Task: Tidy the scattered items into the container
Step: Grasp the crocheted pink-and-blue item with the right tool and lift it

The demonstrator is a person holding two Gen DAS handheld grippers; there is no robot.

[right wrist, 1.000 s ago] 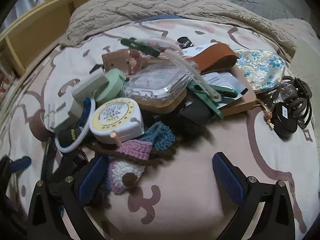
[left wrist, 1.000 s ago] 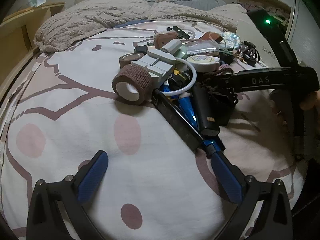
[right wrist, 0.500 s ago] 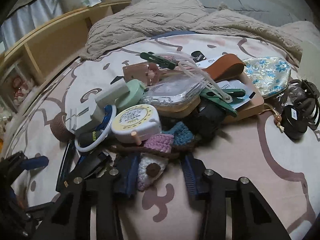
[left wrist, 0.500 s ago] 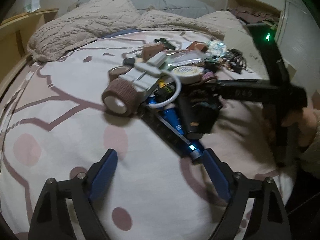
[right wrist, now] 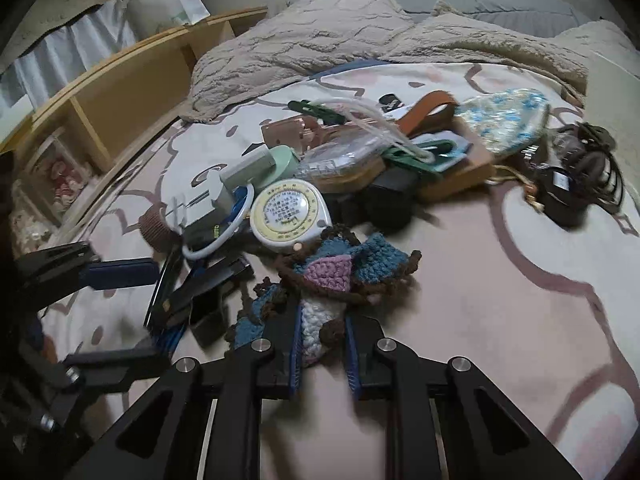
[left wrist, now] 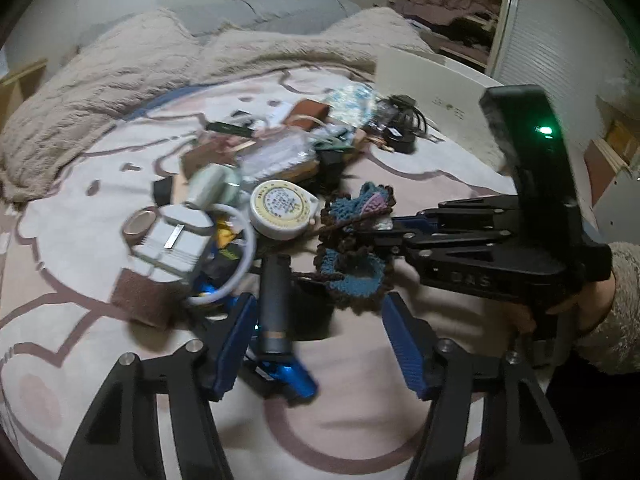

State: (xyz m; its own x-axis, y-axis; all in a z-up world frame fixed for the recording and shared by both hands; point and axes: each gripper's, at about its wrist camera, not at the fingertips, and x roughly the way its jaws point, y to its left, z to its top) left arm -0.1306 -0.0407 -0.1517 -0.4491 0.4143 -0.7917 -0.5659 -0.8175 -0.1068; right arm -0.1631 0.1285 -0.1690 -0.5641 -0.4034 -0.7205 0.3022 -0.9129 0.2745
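Crocheted piece [right wrist: 326, 280] (clamped) in right gripper [right wrist: 322, 354]

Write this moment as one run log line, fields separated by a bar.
right gripper: shut on crochet piece | left gripper: closing around grey tube, not gripped | container: not identified

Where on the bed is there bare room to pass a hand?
Bare sheet right of the crochet piece, below the black cable bundle. Crowded around the tape measure, up to the floral pouch.
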